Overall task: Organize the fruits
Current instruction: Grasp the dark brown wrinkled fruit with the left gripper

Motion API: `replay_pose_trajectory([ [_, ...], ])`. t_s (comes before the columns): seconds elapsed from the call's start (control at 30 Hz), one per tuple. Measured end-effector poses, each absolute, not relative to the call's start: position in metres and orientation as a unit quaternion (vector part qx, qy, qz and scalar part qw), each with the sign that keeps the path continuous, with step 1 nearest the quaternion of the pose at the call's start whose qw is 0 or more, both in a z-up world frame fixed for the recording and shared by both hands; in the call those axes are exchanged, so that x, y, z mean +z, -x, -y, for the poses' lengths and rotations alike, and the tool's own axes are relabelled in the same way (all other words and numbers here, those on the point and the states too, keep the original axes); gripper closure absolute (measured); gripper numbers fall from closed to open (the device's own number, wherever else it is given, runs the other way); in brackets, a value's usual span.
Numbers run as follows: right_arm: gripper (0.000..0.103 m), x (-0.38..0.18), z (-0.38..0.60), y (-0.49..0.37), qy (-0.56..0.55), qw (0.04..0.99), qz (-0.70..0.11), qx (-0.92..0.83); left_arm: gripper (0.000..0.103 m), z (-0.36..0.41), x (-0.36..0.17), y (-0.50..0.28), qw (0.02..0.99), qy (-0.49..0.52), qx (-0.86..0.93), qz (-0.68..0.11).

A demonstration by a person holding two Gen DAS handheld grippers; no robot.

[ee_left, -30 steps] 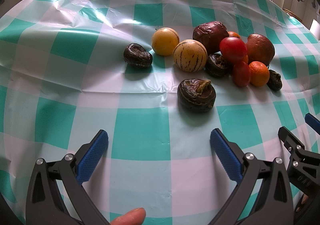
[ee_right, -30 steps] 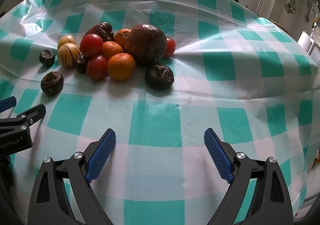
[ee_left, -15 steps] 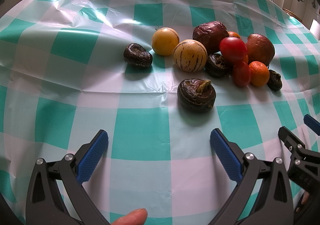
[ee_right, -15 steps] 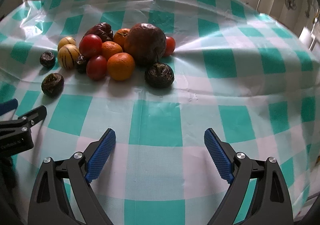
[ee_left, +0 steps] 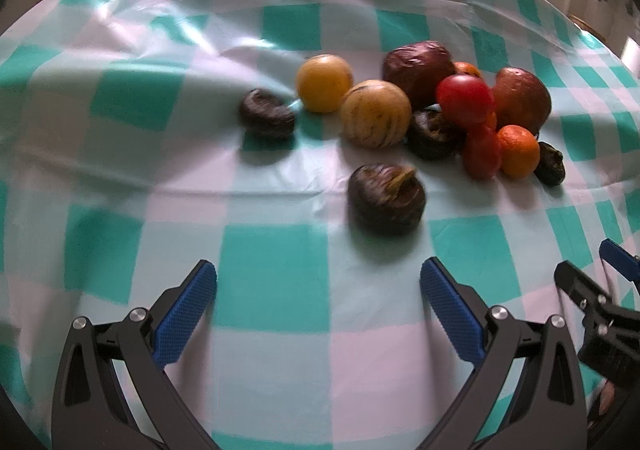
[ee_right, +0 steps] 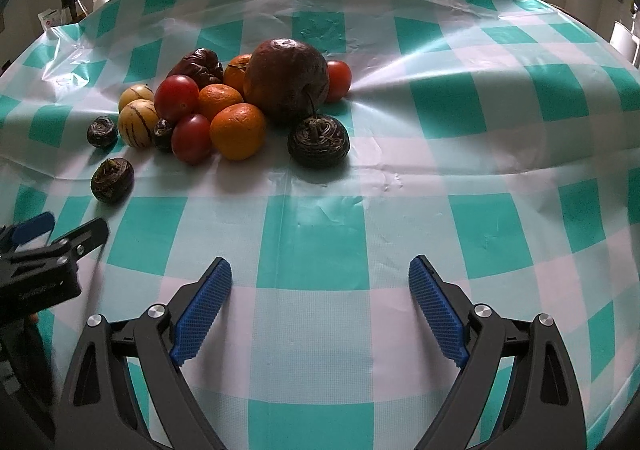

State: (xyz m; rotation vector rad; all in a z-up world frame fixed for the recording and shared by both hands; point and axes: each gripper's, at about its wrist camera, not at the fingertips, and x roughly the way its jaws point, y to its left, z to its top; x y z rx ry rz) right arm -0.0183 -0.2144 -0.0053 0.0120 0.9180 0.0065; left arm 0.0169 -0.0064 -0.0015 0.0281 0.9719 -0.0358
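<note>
Left tongs (ee_left: 318,282) and right tongs (ee_right: 320,280) both gape wide, holding nothing. Heap of mixed round fruits (ee_right: 236,106) sits upper left (right-wrist view) on teal-and-white checked table (ee_right: 360,178).

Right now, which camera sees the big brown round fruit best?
The right wrist view. The big brown round fruit sits near the middle there, sharp, with its stem showing. In the left wrist view it is farther off, blurrier, and partly hidden by a red tomato.
</note>
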Motion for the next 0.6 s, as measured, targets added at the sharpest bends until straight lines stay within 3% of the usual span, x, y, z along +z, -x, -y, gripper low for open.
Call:
replay_pose_trajectory([
  [0.47,0.016,-0.006,0.215,0.019,-0.006,0.897,-0.443,0.003,0.001,0.029,0.0,-0.065,0.882,-0.023,-0.033,-0.469],
  [0.53,0.016,-0.007,0.215,0.019,-0.006,0.897,-0.443,0.004,0.018,0.027,0.003,-0.061,0.887,-0.027,-0.041,-0.459],
  [0.57,0.016,-0.007,0.215,0.019,-0.007,0.897,-0.443,0.006,0.042,0.026,0.004,-0.057,0.893,-0.031,-0.047,-0.447],
  [0.6,0.013,-0.007,0.215,0.019,-0.007,0.896,-0.443,0.011,0.059,0.026,0.006,-0.053,0.896,-0.037,-0.056,-0.439],
])
